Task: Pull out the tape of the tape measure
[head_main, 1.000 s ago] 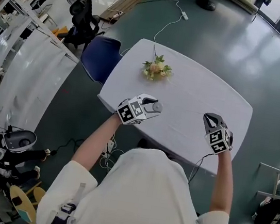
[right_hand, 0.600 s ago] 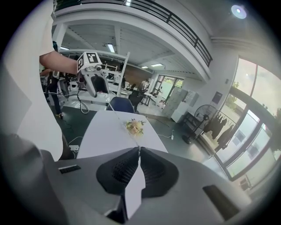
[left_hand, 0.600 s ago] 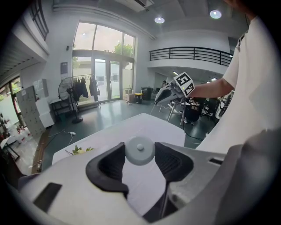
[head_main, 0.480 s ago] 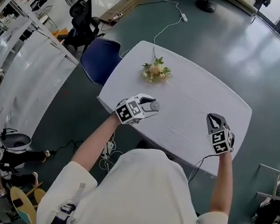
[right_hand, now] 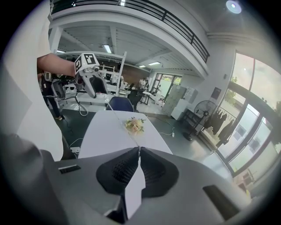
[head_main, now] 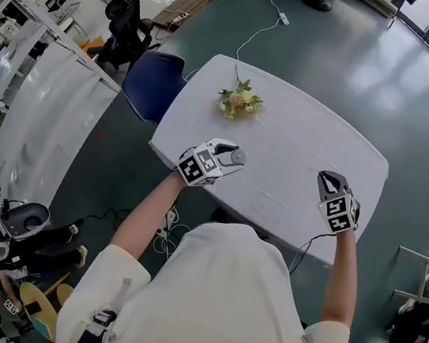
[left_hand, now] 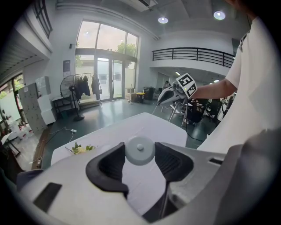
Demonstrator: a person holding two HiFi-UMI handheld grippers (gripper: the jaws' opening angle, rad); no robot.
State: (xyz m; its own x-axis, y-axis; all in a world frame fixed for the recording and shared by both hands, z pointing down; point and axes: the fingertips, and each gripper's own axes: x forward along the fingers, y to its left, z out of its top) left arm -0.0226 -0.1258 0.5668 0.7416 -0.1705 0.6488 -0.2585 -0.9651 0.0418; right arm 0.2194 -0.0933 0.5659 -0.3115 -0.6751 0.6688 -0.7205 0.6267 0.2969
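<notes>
Tape measure (left_hand: pixel 139 150), a round pale-grey plastic case with a small centre button, sits clamped flat-face-up between the black ribbed pads of your left gripper (head_main: pixel 231 156), jaws standing wide to span the case. It is held clear above the near left part of the table, judging from the head view. A thin pale tape (right_hand: pixel 126 131) appears to run edge-on from the case across to your right gripper (right_hand: pixel 139 150), whose jaws are pressed together on the tape's end with no gap showing between the pads. The two grippers are well apart and roughly level. That suits the task: the left one anchors the body so the spool can pay out, the right one draws the tip away along a straight line, and the tape hangs taut over the cloth, not dragging on it. I judge the pull well under way; how much tape remains inside cannot be told. Below is the rounded table under a white cloth (head_main: pixel 299 139), with a small bunch of cream and green flowers (head_main: pixel 239 104) at its far side and a blue upholstered chair (head_main: pixel 151 85) just beyond the corner. Writing: none legible on the case or tape; the marker cubes (head_main: pixel 199 169) carry only black-and-white square patterns.
</notes>
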